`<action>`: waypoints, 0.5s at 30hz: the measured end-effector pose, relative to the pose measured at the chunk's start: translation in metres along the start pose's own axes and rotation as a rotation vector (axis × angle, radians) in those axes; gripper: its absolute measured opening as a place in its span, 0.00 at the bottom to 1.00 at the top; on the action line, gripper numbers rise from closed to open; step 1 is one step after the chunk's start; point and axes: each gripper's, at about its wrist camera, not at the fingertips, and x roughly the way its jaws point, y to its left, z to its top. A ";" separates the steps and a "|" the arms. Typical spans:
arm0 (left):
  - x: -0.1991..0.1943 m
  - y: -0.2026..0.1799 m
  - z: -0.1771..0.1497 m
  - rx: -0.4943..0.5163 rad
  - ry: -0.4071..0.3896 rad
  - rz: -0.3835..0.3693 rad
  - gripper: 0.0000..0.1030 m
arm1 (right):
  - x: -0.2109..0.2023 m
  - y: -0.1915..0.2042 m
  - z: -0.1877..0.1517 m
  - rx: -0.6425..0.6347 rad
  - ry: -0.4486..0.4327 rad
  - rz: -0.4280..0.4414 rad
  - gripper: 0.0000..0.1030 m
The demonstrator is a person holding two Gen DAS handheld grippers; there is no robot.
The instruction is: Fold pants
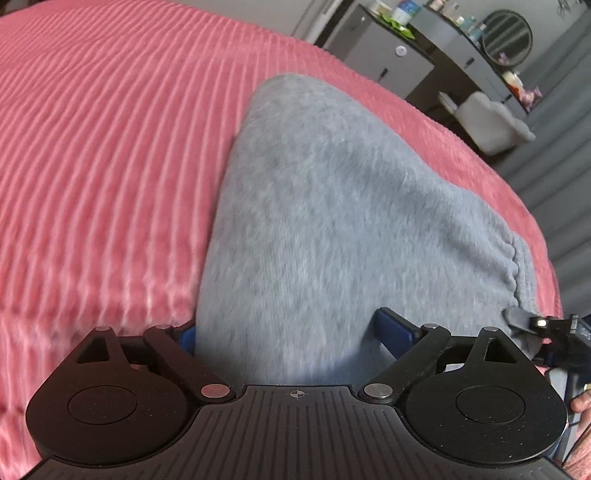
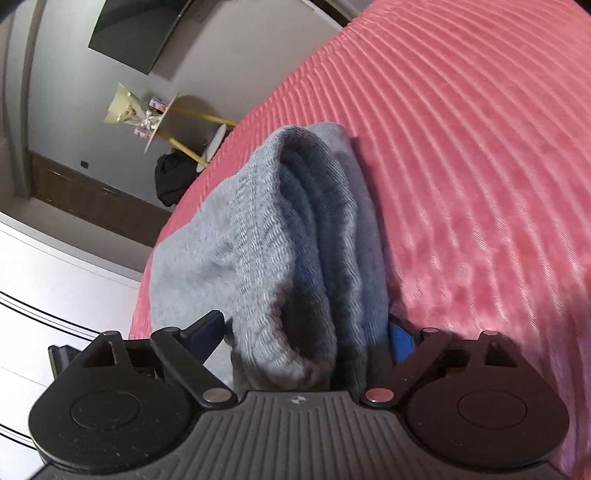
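The grey fleece pants lie on the pink ribbed bedspread, folded into a narrow stack. My left gripper has its blue-padded jaws wide apart with the pants' cloth bunched between them. The ribbed waistband is at the right of the left wrist view, where the tip of the other gripper touches it. In the right wrist view the pants show several stacked layers end on. My right gripper has its jaws wide apart around that thick edge.
The bedspread fills most of both views. Past the bed's edge stand a grey dresser with bottles and a round mirror, a white chair, a small gold-legged table, a dark bag and a wall TV.
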 end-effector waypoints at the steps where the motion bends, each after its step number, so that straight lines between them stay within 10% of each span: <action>1: 0.002 -0.003 0.002 0.009 -0.001 0.008 0.93 | 0.003 0.003 0.000 -0.012 -0.001 -0.022 0.67; 15: 0.004 -0.020 0.001 0.107 -0.012 0.037 0.82 | 0.021 0.002 0.006 -0.034 0.023 -0.014 0.70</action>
